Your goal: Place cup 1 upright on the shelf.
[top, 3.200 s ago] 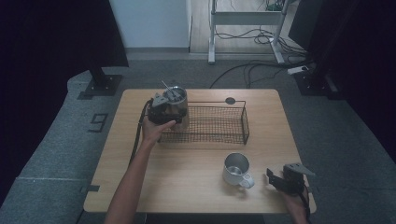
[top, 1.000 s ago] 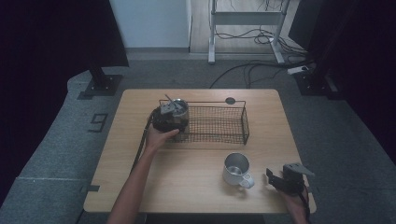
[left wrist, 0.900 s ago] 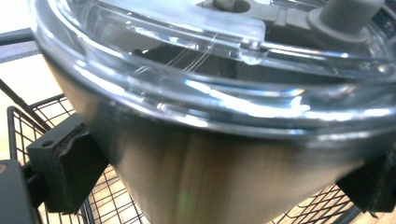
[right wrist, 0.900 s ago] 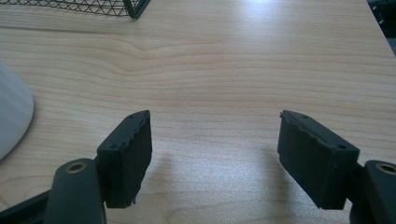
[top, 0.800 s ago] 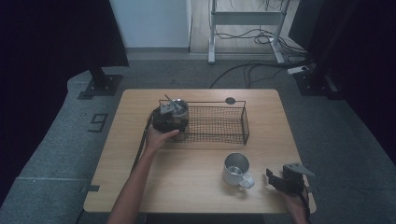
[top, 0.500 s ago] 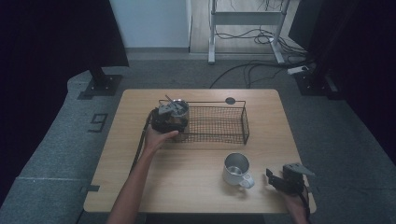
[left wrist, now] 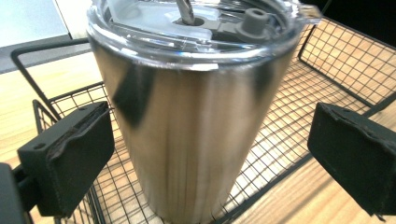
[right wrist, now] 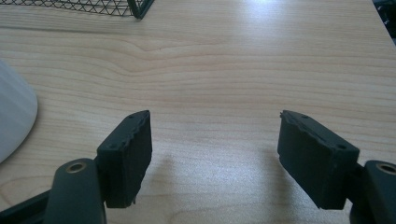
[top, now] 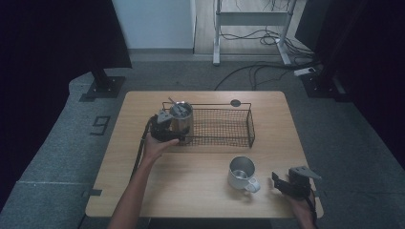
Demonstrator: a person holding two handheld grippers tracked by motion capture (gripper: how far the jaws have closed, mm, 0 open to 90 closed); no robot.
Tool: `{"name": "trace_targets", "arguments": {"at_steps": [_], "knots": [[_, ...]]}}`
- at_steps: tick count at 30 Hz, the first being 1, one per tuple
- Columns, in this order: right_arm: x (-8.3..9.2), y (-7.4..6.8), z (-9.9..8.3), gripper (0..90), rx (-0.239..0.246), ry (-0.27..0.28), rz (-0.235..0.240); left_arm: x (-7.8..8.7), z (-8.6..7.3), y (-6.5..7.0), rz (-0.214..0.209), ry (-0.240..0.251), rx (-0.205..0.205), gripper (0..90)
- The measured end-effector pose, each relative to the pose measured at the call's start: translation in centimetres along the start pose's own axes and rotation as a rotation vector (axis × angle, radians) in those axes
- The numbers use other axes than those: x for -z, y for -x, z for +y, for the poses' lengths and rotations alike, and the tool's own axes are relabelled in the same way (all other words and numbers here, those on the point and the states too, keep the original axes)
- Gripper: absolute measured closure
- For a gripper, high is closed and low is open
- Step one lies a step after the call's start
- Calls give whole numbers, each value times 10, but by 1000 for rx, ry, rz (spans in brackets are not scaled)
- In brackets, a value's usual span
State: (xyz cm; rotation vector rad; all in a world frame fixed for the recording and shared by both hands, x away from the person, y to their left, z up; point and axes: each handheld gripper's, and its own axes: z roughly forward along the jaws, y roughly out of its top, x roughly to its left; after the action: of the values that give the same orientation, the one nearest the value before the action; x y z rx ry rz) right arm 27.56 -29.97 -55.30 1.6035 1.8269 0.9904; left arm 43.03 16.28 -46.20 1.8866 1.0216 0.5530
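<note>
The steel tumbler (top: 181, 118) stood upright in the left end of the wire basket (top: 224, 128), whose walls hemmed it in on three sides. To its right the basket floor lay open. On the bench (top: 191, 181), a mug (top: 241, 172) stood between the two hands, with bare wood around it.

I see steel mug (top: 241, 172) with white handle upright near table's (top: 200, 188) near right corner. I spot small dark round disc (top: 235, 103) at far edge, just behind basket. Beyond table: grey floor (top: 57, 157), black stand base (top: 102, 88) far left, cables (top: 258, 71), white frame legs (top: 253, 19).
</note>
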Motion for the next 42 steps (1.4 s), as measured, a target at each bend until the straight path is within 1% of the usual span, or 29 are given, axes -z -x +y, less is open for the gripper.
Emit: {"name": "trace_targets", "arguments": {"at_steps": [3,9,13,17,20,23,28,34,36,38,39,40,41,42], "knots": [[-2,-2,1,258,1,-2,3,8,-3,-2,3,10,16,10],[-3,-2,2,257,7,-3,4,16,-7,-5,-1,16,16,12],[-2,-1,2,257,3,-2,8,24,-10,-3,-9,15,10,15],[-3,-1,2,257,2,-3,8,35,-15,2,-16,27,-2,21],[-3,-1,2,256,5,-4,11,42,-19,6,-28,32,-3,24],[-3,0,2,257,6,-3,16,48,-24,10,-44,32,-1,27],[-2,-1,1,256,11,0,17,57,-36,16,-54,33,1,39],[-2,-1,1,254,8,-2,22,66,-50,18,-66,27,20,50],[-2,-1,1,254,8,-2,21,69,-55,19,-68,26,22,51],[-2,-1,1,252,8,-4,20,72,-61,21,-74,13,20,54],[-2,-1,1,252,8,-4,20,72,-61,21,-74,13,20,54],[-2,-1,1,250,6,-3,20,73,-66,22,-81,9,27,54],[-2,-1,1,250,6,-3,20,73,-66,22,-81,9,27,55],[-2,-1,1,249,6,-3,21,75,-70,23,-84,8,31,55]]}}
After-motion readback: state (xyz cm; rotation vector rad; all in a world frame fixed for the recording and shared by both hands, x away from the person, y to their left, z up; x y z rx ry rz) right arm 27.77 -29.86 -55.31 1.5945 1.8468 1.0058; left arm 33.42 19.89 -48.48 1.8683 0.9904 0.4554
